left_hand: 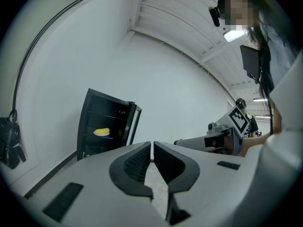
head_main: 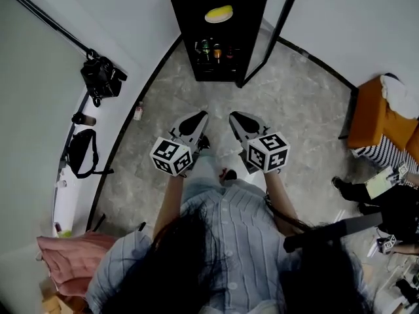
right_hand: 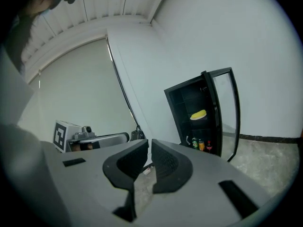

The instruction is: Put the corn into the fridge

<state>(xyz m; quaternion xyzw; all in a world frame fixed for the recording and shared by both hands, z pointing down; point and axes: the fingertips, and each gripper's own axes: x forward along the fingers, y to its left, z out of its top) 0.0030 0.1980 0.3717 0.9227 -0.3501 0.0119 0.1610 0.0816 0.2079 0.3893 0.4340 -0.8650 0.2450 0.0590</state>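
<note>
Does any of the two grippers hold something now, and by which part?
Nothing is held. Left gripper and right gripper have jaws shut and empty; the corn lies inside the fridge.

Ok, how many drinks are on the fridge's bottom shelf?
3: a green can at left, an orange can in the middle, a red bottle at right; others may sit hidden behind.

floor [head_main: 294, 110] — open black fridge [head_main: 178, 25] standing | upper shelf [head_main: 249, 13] — corn [head_main: 218, 13] | bottom shelf [head_main: 226, 68] — bottles [head_main: 215, 50]

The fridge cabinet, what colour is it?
Black. The fridge shows best in the head view.
</note>
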